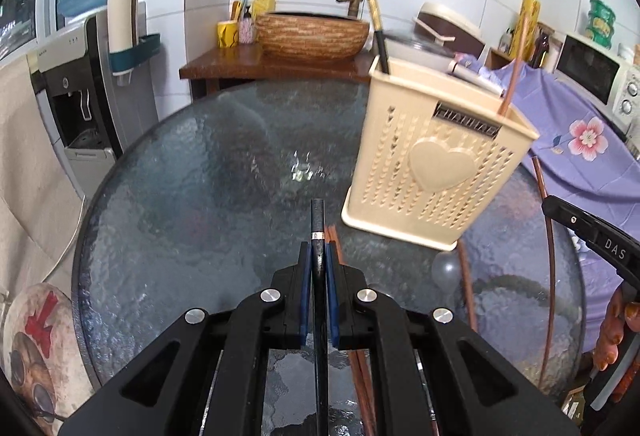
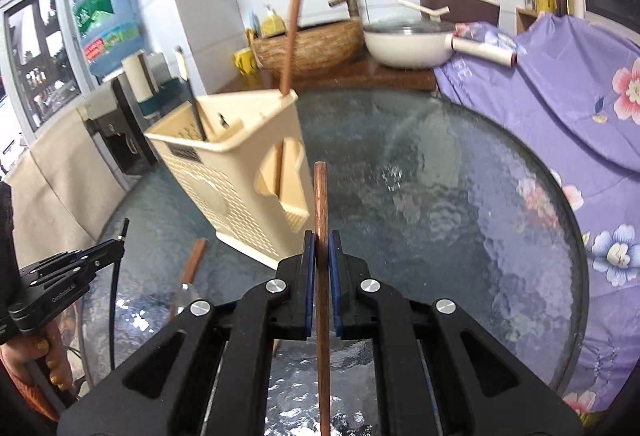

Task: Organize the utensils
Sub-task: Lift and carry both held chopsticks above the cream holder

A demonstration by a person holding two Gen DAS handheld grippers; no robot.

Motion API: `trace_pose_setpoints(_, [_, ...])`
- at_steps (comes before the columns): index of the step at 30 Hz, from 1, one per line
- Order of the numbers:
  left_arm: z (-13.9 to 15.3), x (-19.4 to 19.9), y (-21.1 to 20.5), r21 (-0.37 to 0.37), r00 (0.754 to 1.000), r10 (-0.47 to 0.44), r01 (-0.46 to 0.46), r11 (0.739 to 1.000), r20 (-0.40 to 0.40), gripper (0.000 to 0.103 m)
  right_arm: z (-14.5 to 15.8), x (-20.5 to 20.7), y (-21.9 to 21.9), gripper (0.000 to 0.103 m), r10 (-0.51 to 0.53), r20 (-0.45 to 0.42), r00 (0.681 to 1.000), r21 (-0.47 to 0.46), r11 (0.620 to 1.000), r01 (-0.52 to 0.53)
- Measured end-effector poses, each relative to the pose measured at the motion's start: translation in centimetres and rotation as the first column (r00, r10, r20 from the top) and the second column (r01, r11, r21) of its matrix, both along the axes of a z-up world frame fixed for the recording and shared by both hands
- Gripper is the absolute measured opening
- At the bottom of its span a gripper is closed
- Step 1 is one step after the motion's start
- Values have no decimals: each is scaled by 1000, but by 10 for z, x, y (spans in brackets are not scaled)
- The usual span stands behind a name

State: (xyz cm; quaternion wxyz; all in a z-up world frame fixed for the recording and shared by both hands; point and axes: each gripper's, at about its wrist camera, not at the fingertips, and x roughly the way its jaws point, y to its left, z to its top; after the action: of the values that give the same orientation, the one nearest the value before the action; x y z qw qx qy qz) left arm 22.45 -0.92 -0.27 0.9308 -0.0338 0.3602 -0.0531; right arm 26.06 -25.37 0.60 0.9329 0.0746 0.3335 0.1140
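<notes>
My left gripper (image 1: 319, 248) is shut on a black chopstick (image 1: 317, 220) with a silver ring, held above the round glass table (image 1: 180, 175). My right gripper (image 2: 320, 244) is shut on a brown chopstick (image 2: 320, 195). A cream perforated utensil holder (image 1: 432, 159) with a heart stands ahead and to the right of the left gripper; in the right wrist view the holder (image 2: 240, 171) is to the left. Upright in it are a black chopstick (image 1: 380, 35) and a brown one (image 2: 294, 23). Brown chopsticks (image 1: 335, 240) and a clear spoon (image 2: 188, 276) lie on the glass.
A purple flowered cloth (image 2: 560, 83) covers something at the table's right edge. Behind the table, a wooden counter carries a woven basin (image 1: 312, 35) and a white pan (image 2: 404, 43). A water dispenser (image 1: 76, 83) stands on the left, a microwave (image 1: 592, 71) at the far right.
</notes>
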Motion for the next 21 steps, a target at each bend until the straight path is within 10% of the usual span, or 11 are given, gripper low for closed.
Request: trace_pose_setpoints(21, [70,-60,4,-53,978,-78,90,995,195,7,74,-64,2,7,128,163,978,14,991,-132])
